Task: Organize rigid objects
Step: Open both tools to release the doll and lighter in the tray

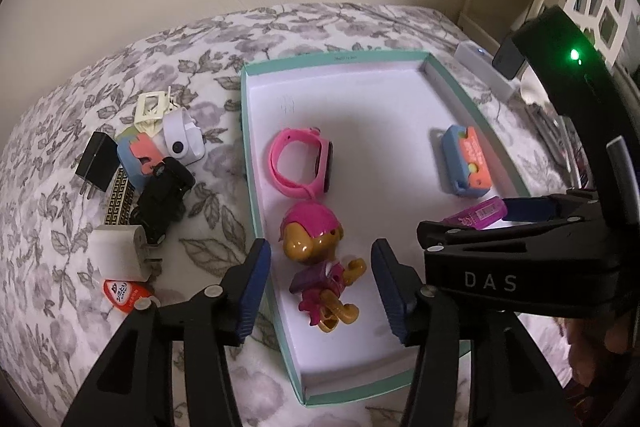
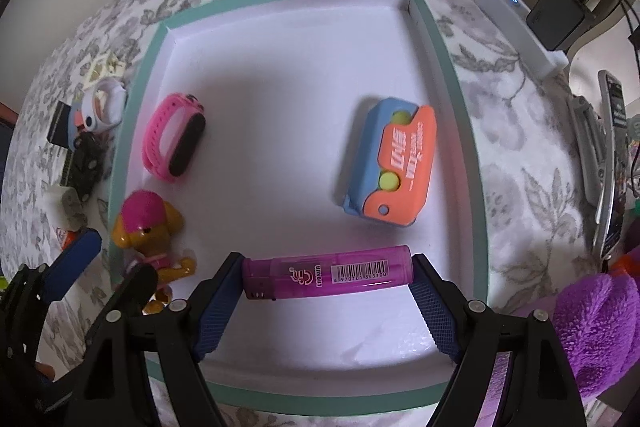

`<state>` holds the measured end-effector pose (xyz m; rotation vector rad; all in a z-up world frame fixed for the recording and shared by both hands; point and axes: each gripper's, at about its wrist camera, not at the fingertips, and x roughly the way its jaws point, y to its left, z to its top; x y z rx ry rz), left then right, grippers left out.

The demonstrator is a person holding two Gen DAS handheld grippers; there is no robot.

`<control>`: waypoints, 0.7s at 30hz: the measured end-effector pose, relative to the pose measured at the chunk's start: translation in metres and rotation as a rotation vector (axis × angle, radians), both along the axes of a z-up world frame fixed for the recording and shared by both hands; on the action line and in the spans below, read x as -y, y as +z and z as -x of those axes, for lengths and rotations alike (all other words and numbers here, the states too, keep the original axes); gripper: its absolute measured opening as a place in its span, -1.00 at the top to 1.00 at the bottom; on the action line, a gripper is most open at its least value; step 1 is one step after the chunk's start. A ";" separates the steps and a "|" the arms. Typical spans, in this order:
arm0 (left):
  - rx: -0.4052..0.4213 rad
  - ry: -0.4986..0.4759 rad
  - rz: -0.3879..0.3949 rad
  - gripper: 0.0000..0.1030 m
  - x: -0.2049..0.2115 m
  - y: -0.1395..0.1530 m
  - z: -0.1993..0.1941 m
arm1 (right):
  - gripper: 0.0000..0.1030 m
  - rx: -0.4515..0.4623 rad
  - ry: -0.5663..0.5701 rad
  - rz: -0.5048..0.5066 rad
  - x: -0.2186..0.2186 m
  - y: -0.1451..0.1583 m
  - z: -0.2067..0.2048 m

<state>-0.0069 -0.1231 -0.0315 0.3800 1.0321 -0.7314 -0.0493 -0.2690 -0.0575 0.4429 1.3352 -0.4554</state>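
A teal-rimmed white box (image 1: pixel 248 131) (image 2: pixel 452 67) lies on a floral bedspread. In it are a pink watch (image 1: pixel 300 163) (image 2: pixel 174 137), a blue-and-orange toy (image 1: pixel 466 165) (image 2: pixel 394 173) and a pink-capped dog figure (image 1: pixel 320 259) (image 2: pixel 148 223). My left gripper (image 1: pixel 320 291) is open, its fingers on either side of the dog figure. My right gripper (image 2: pixel 328 279) is shut on a purple lighter (image 2: pixel 328 271) (image 1: pixel 478 213), held end to end just above the box floor.
Left of the box lie a black charger (image 1: pixel 96 161), a white charger (image 1: pixel 118 253), a black toy car (image 1: pixel 164 197), a white camera toy (image 1: pixel 180 137) and a red-labelled item (image 1: pixel 126 295). A white power strip (image 2: pixel 520 31) and purple plush (image 2: pixel 596 327) are at right.
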 end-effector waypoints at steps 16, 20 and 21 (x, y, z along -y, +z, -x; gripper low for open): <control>0.006 0.126 0.084 -0.43 -0.024 0.022 -0.023 | -0.87 0.108 -0.049 0.026 0.011 0.031 0.004; -0.002 0.211 0.101 -0.49 -0.039 0.025 -0.038 | -0.91 0.119 -0.058 0.021 0.009 0.030 0.006; 0.001 0.237 0.099 -0.56 -0.043 0.025 -0.042 | -0.93 0.120 -0.059 0.021 0.008 0.029 0.005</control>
